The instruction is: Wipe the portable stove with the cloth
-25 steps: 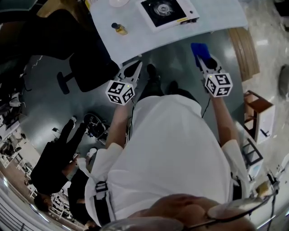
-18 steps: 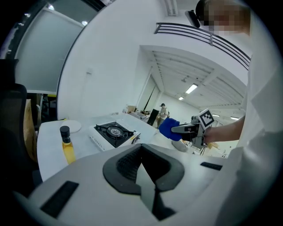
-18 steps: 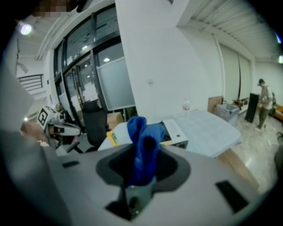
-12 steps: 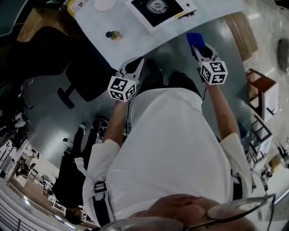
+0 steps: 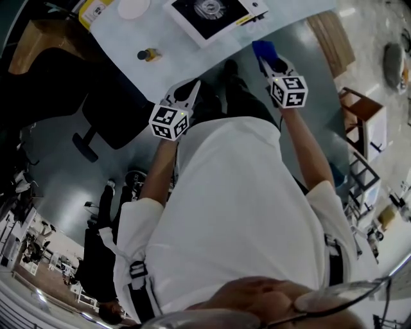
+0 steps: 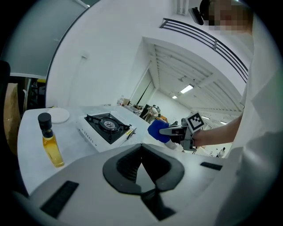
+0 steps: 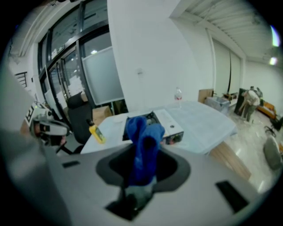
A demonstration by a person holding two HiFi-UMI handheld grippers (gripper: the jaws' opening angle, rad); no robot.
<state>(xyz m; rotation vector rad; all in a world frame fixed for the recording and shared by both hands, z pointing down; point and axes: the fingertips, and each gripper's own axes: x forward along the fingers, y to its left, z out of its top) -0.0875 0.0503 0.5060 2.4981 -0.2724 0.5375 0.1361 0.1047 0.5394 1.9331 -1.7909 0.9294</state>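
We've stepped in over the last second, so the right tool (image 5: pixel 264 61), clamped on the soft crumpled blue cloth (image 5: pixel 262 49), now hangs at the near edge of the pale table (image 5: pixel 186 61). It's short of the flat white portable stove with its black top and round metal burner (image 5: pixel 209 11), so wiping hasn't begun. Left tool (image 5: pixel 191 90) is closed on nothing, and a small glossy yellow-oil bottle (image 5: pixel 148 55) stands left of the stove.
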